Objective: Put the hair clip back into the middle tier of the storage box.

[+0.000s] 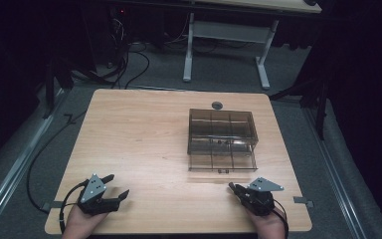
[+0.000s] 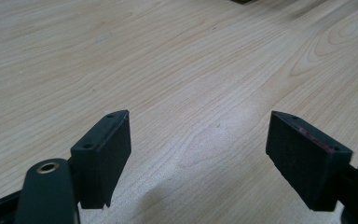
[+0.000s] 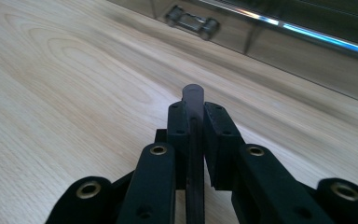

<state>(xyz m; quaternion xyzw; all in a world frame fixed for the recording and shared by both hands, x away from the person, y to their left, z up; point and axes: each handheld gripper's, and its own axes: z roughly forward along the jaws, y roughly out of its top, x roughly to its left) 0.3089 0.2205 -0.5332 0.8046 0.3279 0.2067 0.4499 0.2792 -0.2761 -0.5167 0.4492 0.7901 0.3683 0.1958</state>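
Note:
A smoky clear plastic box point(image 1: 221, 130) with small compartments stands on the right half of the wooden table point(image 1: 139, 144), its lower drawer point(image 1: 222, 162) pulled out toward me. My right gripper point(image 1: 233, 187) lies near the front edge, just short of that drawer. In the right gripper view the right gripper point(image 3: 195, 119) is shut on a thin dark flat strip point(image 3: 194, 95) that sticks out past the pads, pointing at the drawer's metal handle point(image 3: 191, 22). My left gripper point(image 1: 119, 185) rests at the front left, jaws wide apart, and the left gripper point(image 2: 199, 119) has only bare wood between its pads.
A small dark round disc point(image 1: 217, 105) sits at the table's far edge behind the box. Beyond the table stand a white desk frame point(image 1: 226, 47) and cables on the floor. The table's front edge point(image 1: 179, 230) runs just under both hands.

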